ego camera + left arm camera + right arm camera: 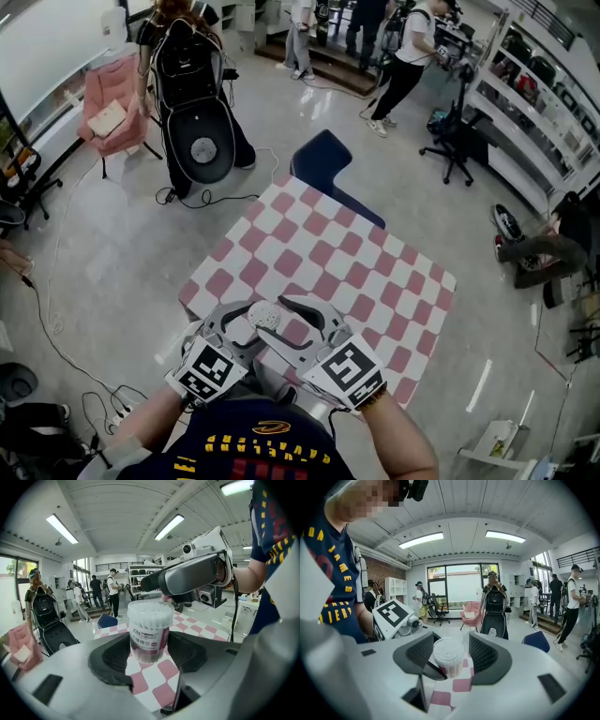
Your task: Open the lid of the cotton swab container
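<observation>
Head view: left tongs (148,654) pinch swab container (265,316) above checkered table (356,253); right tongs (449,660) spread.

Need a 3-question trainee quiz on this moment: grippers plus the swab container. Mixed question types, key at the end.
1. True or false: the right gripper is clamped shut on the cotton swab container.
2. The tablecloth is: A) pink and white checks, B) plain blue, C) green stripes.
3. Fill in: the container's body is gripped by the ___ gripper.

Key
1. False. Its jaws stand apart on either side of the container's top.
2. A.
3. Left. The left gripper presses on both sides of the body.
</observation>
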{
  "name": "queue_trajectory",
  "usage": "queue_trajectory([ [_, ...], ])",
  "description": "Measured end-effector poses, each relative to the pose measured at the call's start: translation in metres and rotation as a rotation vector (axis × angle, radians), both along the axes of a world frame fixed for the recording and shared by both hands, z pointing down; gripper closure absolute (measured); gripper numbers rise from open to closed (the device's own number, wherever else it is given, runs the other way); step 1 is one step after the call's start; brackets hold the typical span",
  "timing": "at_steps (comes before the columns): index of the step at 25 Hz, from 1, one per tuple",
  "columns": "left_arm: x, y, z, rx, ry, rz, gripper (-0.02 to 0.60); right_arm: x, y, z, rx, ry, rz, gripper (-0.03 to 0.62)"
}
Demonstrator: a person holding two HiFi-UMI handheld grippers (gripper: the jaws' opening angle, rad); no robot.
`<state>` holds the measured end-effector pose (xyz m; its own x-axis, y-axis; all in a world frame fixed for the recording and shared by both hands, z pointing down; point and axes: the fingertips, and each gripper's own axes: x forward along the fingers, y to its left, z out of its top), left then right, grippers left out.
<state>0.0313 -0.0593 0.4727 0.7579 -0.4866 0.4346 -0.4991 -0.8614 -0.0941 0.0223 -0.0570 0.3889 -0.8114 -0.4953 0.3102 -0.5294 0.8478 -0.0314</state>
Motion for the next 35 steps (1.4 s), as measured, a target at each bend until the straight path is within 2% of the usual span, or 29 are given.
queue_trajectory([
  [10,-0.008,-0.006,-0.005,0.007,-0.011,-0.023,0.33,-0.001,-0.004,-0.002,-0.007,0.004,0.001,0.379],
  [15,-0.006,-0.005,-0.004,0.003,0.007,-0.005,0.33,-0.008,-0.002,0.008,-0.026,0.029,-0.028,0.379],
  [16,-0.005,-0.004,-0.005,0.003,0.007,-0.001,0.33,-0.009,-0.001,0.012,-0.03,0.042,-0.037,0.355],
  [19,-0.002,-0.002,-0.007,0.003,0.01,0.02,0.329,-0.012,0.0,0.023,-0.039,0.082,-0.055,0.338],
  [27,0.003,0.004,-0.009,0.003,0.03,0.075,0.33,-0.011,0.005,0.033,-0.042,0.135,-0.119,0.339],
  [30,0.002,0.003,-0.01,0.003,0.038,0.078,0.33,-0.009,0.004,0.032,-0.05,0.112,-0.115,0.339],
  [35,0.004,0.001,-0.01,0.003,0.042,0.095,0.33,-0.001,-0.001,0.035,-0.144,0.038,-0.093,0.34],
])
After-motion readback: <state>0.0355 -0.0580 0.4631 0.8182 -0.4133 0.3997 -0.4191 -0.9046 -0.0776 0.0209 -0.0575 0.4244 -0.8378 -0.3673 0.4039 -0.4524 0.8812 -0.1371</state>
